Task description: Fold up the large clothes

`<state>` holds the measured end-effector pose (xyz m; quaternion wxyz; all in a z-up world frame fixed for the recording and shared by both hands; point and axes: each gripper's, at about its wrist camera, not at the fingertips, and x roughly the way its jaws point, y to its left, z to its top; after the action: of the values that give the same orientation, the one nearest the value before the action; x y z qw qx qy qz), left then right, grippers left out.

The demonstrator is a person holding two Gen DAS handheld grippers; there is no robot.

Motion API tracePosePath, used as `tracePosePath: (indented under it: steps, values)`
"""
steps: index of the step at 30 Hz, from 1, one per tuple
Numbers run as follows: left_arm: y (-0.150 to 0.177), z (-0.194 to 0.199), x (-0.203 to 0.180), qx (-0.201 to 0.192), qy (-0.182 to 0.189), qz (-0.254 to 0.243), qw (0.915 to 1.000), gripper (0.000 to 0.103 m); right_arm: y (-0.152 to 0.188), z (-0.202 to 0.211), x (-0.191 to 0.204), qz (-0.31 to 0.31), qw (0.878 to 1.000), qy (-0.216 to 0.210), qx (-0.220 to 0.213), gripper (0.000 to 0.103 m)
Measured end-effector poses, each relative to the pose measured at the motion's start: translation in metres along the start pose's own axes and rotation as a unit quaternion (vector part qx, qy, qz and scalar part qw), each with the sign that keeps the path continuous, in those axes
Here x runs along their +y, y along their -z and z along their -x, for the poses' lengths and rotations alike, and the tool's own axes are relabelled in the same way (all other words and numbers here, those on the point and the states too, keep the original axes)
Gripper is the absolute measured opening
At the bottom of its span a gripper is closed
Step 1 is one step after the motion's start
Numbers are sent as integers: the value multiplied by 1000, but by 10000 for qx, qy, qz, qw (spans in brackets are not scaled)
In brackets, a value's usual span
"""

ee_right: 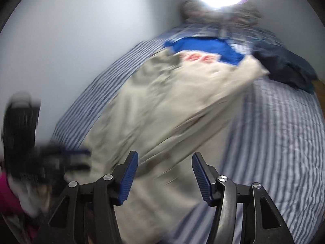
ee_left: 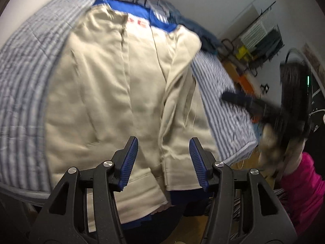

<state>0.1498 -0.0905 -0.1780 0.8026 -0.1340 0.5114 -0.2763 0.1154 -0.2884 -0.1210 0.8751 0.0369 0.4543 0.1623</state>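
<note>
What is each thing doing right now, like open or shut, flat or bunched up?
left gripper: open, holding nothing.
right gripper: open, holding nothing.
beige pants: lying lengthwise on the bed, wrinkled.
blue shirt: partly covered by the pants.
dark clothes: bunched up.
striped bedcover: spread out.

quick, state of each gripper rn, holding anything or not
left gripper: open, pads apart above the beige garment, gripping nothing.
right gripper: open, holding nothing; the beige garment lies on the striped bedspread beyond its pads.
</note>
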Motion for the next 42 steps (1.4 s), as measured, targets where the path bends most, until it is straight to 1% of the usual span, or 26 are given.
tracePosePath:
  steps: [2,4,6,10,13,16,19,21,22,24,27,30,32,33,34,35,36,37,38,40,42]
  values:
    - [4,-15,-1,190,32,10,9998,53,-10,0,-25,-259,9994,163,-152,58]
    - [8,-27,1,349,164,112,9992,53,-19,-2,-51,-599,9978,137,-233,58]
    - [10,-37,1,448,149,142,9988,53,-27,-6,-73,-881,9957,62,-277,59]
    - [11,-47,-1,516,135,71,9985,53,-41,-17,-108,-1227,9918,127,-329,60]
    - [9,-55,-1,564,112,58,9983,53,-48,-27,-126,-1398,9895,145,-328,63]
    - [9,-58,-3,587,119,-8,9982,53,-58,-37,-146,-1634,9857,126,-394,63]
    - [11,-62,-8,613,61,-157,9980,43,-68,-46,-165,-1929,9798,50,-521,66]
    - [11,-65,-8,680,121,-188,9974,27,-77,-52,-177,-2120,9751,14,-651,67]
    - [12,-68,-9,739,184,-153,9970,25,-83,-55,-183,-2219,9724,7,-723,67]
    - [13,-70,-11,718,114,-207,9971,18,-92,-63,-192,-2403,9670,-5,-842,67]
    - [15,-70,-13,713,51,-335,9969,16,-112,-82,-208,-2658,9597,-94,-909,67]
    - [16,-68,-12,709,41,-370,9968,13,-126,-102,-220,-2798,9563,20,-851,67]
    - [14,-71,-14,706,52,-332,9969,13,-132,-115,-229,-2960,9516,-3,-831,67]
    - [14,-71,-14,704,58,-333,9970,12,-134,-121,-232,-3046,9488,-63,-841,65]
    - [14,-71,-15,701,52,-335,9970,12,-136,-125,-233,-3114,9464,-156,-840,55]
    - [14,-71,-16,690,47,-332,9971,11,-139,-129,-233,-3159,9450,-260,-813,36]
    - [14,-69,-16,660,51,-312,9973,10,-143,-132,-231,-3148,9456,-344,-751,30]
    - [15,-67,-17,638,63,-298,9975,9,-148,-134,-226,-3064,9488,-311,-700,24]
    - [15,-65,-18,608,100,-279,9977,9,-154,-132,-219,-2890,9547,-170,-691,15]
    - [15,-60,-20,570,190,-265,9978,8,-169,-129,-201,-2482,9667,148,-603,9]
    - [18,-54,-21,520,312,-253,9978,8,-183,-126,-185,-2222,9729,361,-522,7]
